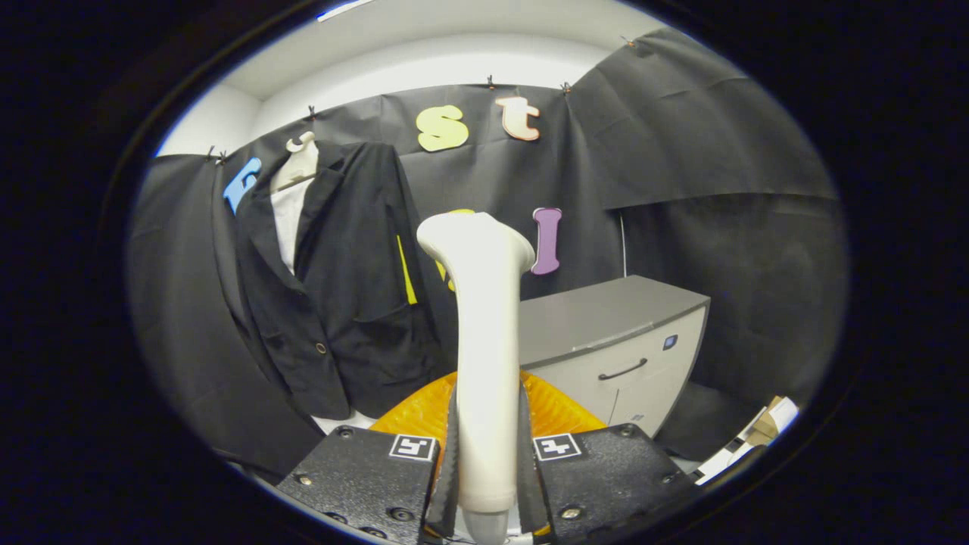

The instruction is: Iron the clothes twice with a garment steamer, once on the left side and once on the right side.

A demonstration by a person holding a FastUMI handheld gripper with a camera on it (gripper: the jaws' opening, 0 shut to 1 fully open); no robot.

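A white garment steamer (pixel 484 341) stands upright between my fingers, its handle pinched low down and its head rising above them. My gripper (pixel 487 446) is shut on that handle. Beyond the fingers to the left, a black jacket (pixel 341 288) over a white shirt hangs on a pale hanger (pixel 299 163) against the black cloth wall. The steamer's head is apart from the jacket, to its right.
A grey cabinet (pixel 613 341) with a drawer handle stands beyond the fingers to the right. An orange ribbed object (pixel 560 409) lies just behind the steamer. Cardboard and paper bits (pixel 761 435) sit low at the far right.
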